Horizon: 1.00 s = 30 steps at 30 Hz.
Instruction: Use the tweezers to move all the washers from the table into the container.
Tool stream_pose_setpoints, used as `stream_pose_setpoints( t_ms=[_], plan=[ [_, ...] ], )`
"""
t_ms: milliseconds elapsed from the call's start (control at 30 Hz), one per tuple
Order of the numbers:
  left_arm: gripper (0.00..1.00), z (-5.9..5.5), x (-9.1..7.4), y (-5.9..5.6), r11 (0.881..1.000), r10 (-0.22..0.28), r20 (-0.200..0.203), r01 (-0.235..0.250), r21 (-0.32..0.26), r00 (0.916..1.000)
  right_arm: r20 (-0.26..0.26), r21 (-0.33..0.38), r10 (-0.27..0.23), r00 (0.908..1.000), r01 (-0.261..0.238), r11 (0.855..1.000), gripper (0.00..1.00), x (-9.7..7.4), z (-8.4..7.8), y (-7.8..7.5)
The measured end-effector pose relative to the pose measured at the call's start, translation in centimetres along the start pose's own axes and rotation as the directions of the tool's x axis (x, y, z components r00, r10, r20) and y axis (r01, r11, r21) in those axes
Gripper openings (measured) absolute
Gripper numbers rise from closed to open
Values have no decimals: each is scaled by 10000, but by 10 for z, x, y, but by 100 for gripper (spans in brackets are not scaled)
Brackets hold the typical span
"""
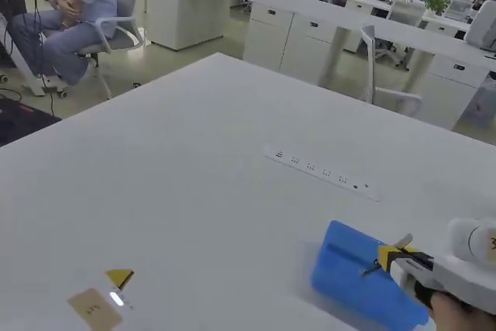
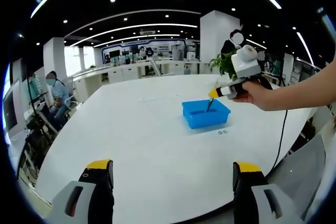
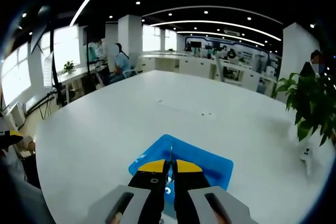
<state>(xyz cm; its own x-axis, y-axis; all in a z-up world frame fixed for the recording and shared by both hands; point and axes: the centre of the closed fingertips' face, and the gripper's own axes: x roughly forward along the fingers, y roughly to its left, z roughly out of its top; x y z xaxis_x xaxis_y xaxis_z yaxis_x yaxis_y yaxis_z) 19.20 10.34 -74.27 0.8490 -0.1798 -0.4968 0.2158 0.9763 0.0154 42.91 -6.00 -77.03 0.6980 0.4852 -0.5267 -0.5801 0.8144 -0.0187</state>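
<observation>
Washers (image 2: 222, 131), two of them, lie on the white bench (image 2: 147, 145) in the left gripper view, side by side and just beside the wall of the blue container (image 2: 206, 114) that faces this camera. They are well ahead of the left gripper (image 2: 172, 167), whose yellow-tipped jaws stand spread wide with only bare bench between them. At this size the washers read as small pale rings, and nothing finer can be told. The right gripper (image 3: 169, 165) has its jaws pressed together on the tweezers (image 3: 170, 153), a thin metal pair whose tips stick out past the yellow jaw ends and point down into the container. The washers on the bench sit outside that container, near the tweezers but apart from them; I cannot tell whether the tips pinch anything. In the left gripper view a hand (image 2: 258, 94) holds the right gripper above the container's far right corner. The container is a shallow rectangular tray of plain bright blue, with a low rim, and stands near the bench's edge. In the head view a narrow strip (image 1: 319, 170) set into the bench carries a row of small marks, too small to read, and a tan tag (image 1: 93, 306) at the lower left bears a mark that is also illegible. A potted plant (image 3: 310, 103) stands at the right of the right gripper view.
</observation>
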Motion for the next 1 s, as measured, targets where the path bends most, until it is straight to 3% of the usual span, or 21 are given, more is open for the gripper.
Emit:
stream_pose_setpoints(
  t_ms=[233, 600, 700, 733, 1000],
  plan=[
    [96, 1, -1, 2, 10000, -30, 19, 30, 14, 10000, -460, 1503, 120, 9989, -50, 9886, 1, 20, -14, -4],
    [96, 4, -3, 4, 10000, -1, 114, 1, 32, 9999, -855, 933, 216, 9961, -135, 9955, 1, 41, -20, 15],
    [96, 3, -2, 4, 10000, 7, 111, -7, -14, 9999, -987, 732, 173, 9950, -100, 9973, 1, 43, -28, 14],
    [96, 2, -2, 5, 10000, 32, 69, -32, -11, 10000, -790, 641, 64, 9969, -13, 9979, 1, 42, -26, 13],
    [96, 0, -3, 8, 9999, 112, 44, -111, -55, 9999, -872, 264, -29, 9962, 52, 9996, 2, 43, -25, 8]
  ],
)
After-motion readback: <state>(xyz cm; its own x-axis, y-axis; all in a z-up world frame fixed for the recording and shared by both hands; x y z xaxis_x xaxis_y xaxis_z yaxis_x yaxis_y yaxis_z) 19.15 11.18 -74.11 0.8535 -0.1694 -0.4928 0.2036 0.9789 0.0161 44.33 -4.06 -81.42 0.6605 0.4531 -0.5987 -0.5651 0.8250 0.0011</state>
